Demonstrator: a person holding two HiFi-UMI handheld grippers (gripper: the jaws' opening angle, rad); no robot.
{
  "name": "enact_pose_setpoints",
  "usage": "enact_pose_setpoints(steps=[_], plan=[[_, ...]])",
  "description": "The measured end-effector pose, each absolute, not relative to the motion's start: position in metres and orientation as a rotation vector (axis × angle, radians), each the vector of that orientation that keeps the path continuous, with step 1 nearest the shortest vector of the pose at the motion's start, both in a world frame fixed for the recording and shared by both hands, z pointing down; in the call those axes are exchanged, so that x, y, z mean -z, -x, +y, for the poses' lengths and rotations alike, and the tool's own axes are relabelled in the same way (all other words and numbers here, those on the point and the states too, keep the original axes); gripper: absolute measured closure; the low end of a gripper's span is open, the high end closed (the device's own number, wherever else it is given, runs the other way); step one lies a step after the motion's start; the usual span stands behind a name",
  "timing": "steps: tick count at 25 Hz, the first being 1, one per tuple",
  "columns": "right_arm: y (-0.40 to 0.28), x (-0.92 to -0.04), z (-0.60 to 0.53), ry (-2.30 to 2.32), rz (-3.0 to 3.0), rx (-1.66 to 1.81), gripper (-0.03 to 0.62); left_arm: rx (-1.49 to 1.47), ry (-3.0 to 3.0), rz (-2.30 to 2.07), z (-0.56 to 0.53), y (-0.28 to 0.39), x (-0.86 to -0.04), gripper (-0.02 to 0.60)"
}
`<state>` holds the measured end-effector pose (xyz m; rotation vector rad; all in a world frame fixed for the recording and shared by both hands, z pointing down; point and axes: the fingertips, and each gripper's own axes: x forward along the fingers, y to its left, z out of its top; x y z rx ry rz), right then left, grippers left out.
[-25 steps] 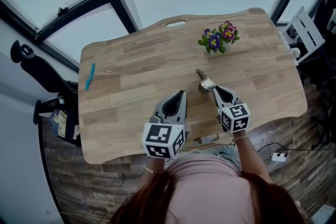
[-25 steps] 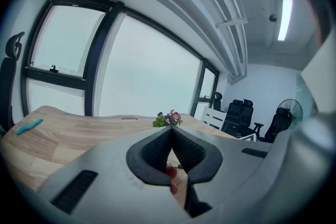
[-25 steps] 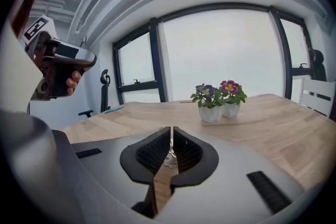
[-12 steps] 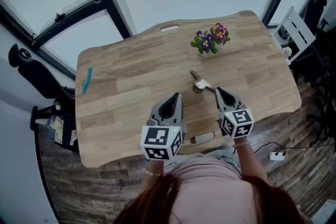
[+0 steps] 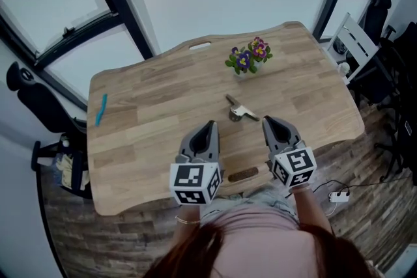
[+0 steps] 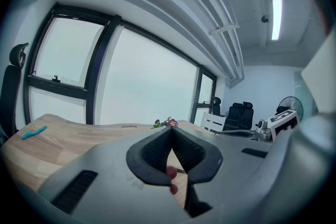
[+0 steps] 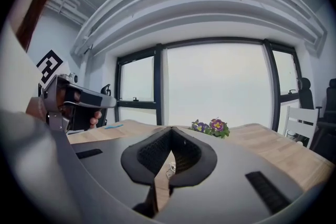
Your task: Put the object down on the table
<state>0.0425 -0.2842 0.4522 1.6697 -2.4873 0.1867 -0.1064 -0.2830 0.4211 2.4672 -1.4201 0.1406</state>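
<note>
- The object (image 5: 238, 112), a small metal piece with a pale tag, lies flat on the table (image 5: 143, 107); it sits between the flower pot (image 5: 247, 60) and the near edge, touching neither tool.
- A second ago the tip of the right gripper (image 5: 268, 122) was right at the object; now we see it drawn back toward the body and lifted, with bare wood between the two.
- Its jaws are pressed together with nothing in them; in the right gripper view the object shows only through the gap beneath the tips, out on the wood and not pinched.
- The left gripper (image 5: 210, 124) hangs beside it near the table's near edge, well apart from the object; its jaws also meet at the tips and carry nothing; it has hardly shifted over that second.
- We judge the put-down to be done: the object rests on its own and looks settled; the release has already happened.
- What remains, as we read it, is only to keep both tools clear; a careless return sweep could nudge so light a piece.
</note>
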Motion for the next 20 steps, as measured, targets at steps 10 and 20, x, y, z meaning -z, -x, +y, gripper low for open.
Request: enact_pose_setpoints(steps=[10, 20], plan=[[-0.059, -0.412, -0.263, -1.619, -2.524, -0.030, 0.594, -0.135, -2.488, -1.458, -0.263, 0.068, -0.398, 0.580], [-0.096, -0.373, -0.229, -1.644, -2.628, -0.082, 0.594, -0.134, -2.469, -1.527, -0.221, 0.034, -0.373, 0.580]])
